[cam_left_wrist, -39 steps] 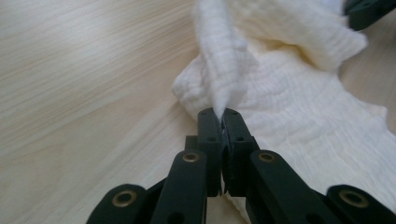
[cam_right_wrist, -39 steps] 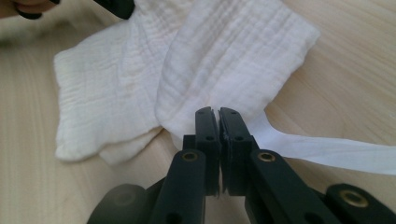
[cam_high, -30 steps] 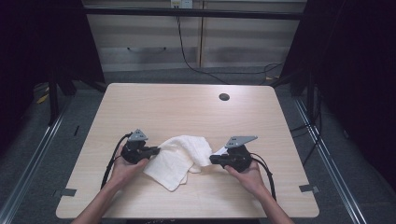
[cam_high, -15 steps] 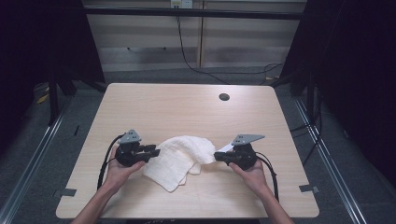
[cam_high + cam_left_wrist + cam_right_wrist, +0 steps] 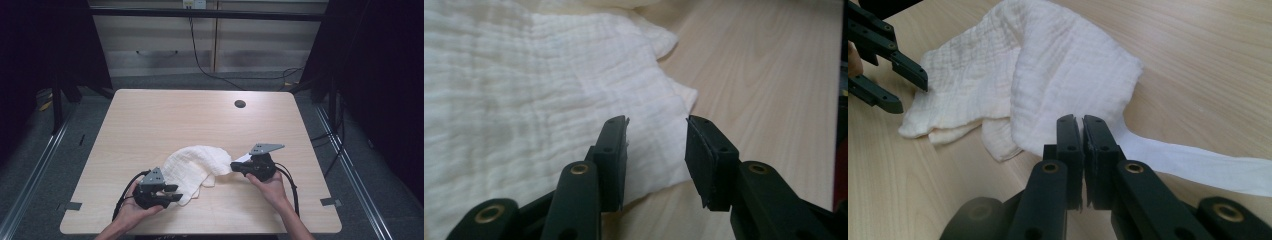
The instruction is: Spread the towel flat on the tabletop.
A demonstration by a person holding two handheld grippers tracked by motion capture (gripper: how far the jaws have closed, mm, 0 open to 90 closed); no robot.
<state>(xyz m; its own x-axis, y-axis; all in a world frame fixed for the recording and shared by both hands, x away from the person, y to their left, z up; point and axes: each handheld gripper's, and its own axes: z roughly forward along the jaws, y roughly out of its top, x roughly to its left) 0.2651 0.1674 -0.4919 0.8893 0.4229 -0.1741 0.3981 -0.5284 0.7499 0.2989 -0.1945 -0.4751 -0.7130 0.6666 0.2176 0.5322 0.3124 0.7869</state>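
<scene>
Beyond the cloth [image 5: 197,167] — bare table [image 5: 165,120], one dark hole [image 5: 240,104].

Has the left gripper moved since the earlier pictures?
Yes. The left gripper has slid toward the table's near edge, down the cloth's left side; its jaws have just been opening.

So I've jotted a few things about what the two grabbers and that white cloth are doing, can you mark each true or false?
1. The white cloth lies crumpled on the wooden table. True.
2. The left gripper is clamped on the cloth. False: its jaws stand apart over the cloth's edge and have just been opening.
3. The right gripper has its jaws together at the cloth's edge. True.
4. The cloth is dark blue. False: it is white.
5. A small dark round hole sits near the table's far edge. True.
</scene>
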